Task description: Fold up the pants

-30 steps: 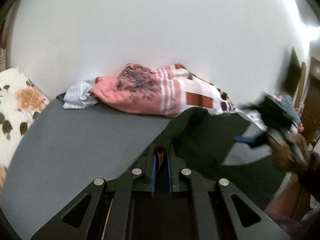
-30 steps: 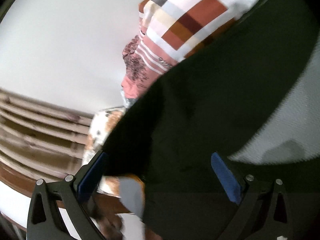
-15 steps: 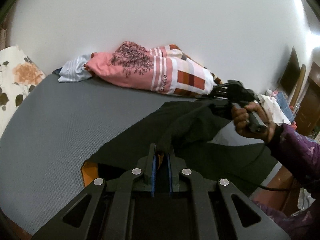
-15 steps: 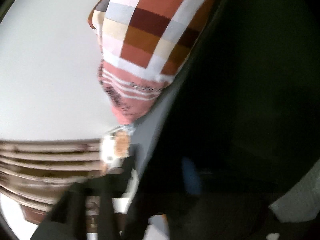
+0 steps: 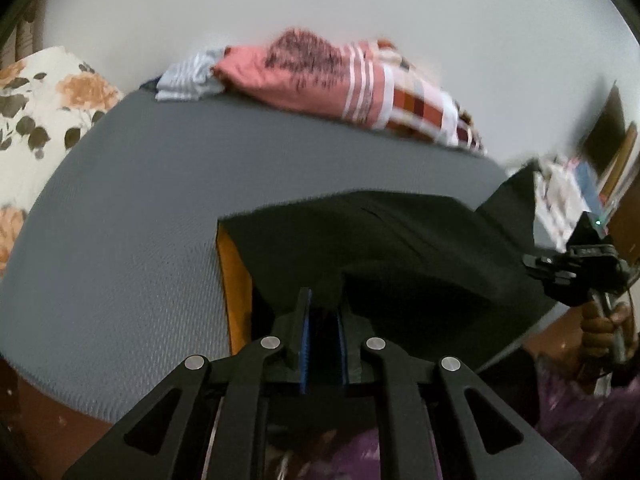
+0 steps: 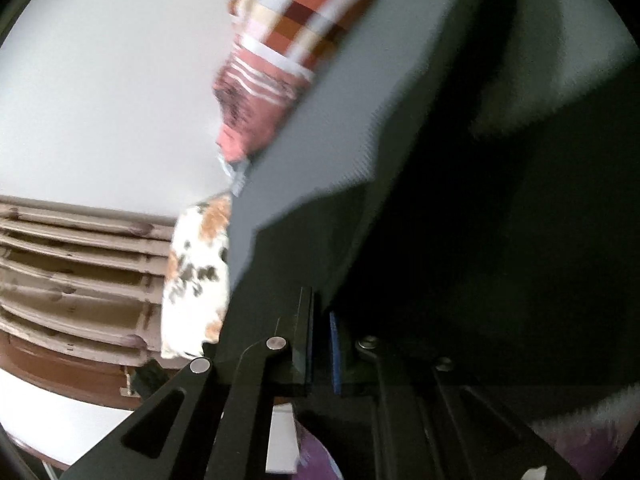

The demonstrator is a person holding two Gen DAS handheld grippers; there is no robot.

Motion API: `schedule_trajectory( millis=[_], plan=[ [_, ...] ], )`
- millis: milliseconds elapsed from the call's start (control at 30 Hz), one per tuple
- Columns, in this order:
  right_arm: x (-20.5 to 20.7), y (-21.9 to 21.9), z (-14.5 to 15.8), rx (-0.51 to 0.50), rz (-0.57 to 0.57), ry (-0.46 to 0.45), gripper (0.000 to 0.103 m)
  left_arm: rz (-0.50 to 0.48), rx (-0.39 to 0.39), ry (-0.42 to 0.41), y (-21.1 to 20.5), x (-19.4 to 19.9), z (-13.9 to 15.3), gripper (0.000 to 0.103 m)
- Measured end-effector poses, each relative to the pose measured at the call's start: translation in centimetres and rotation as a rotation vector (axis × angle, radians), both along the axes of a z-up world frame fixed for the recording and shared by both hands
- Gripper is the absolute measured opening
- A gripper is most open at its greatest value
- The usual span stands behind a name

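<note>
**Both jaws on the pants, fold mid-lay**

Pants [image 5: 400, 240]: dark, spread on the grey bed [image 5: 132, 208], well short of the pink bedding pile [image 5: 344, 80] at the wall side. Left gripper [image 5: 322, 320] is clamped tight on a near-edge fold. Right gripper [image 6: 320, 340], jaws closing, nearly pinched on dark cloth between the pads.

Risks:
- Right pinch looks shallow; a pull could slip the hem out and drop that corner.
- Uneven tension between the 2 grips would skew the fold.

No containers in view.
</note>
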State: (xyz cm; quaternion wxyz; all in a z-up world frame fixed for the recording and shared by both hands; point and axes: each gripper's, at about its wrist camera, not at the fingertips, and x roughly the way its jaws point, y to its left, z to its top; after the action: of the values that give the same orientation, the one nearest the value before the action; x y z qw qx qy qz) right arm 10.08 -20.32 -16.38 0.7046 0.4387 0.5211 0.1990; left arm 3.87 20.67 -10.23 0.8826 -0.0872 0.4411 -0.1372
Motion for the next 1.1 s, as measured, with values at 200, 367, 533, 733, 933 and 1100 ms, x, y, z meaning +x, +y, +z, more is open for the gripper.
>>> schedule_trajectory(
  millis=[200,367,533,733,933,1100],
  plan=[
    [-1.0,1.2,-2.6,0.017,0.009,0.064,0.006,-0.001,0.031,0.039,0.4,-1.0,-0.8,0.013],
    [-1.9,1.2,-3.9,0.018,0.022,0.103,0.006,-0.017,0.075,0.106,0.2,-1.3,-2.0,0.015],
    [-3.7,0.6,-5.6,0.035,0.034,0.155,0.006,-0.004,0.147,0.128,0.8,-2.1,-2.7,0.026],
    [-3.6,1.3,-6.6,0.065,0.038,0.173,0.006,0.295,0.265,0.098,4.9,-2.6,-0.2,0.048],
    [-3.9,1.1,-7.7,0.144,0.028,0.196,0.012,0.167,0.163,0.015,0.0,-1.1,4.2,0.066],
    [-4.0,-0.4,-6.8,0.174,-0.025,0.148,0.03,-0.139,0.215,0.212,-9.6,1.7,-2.4,0.067]
  ],
)
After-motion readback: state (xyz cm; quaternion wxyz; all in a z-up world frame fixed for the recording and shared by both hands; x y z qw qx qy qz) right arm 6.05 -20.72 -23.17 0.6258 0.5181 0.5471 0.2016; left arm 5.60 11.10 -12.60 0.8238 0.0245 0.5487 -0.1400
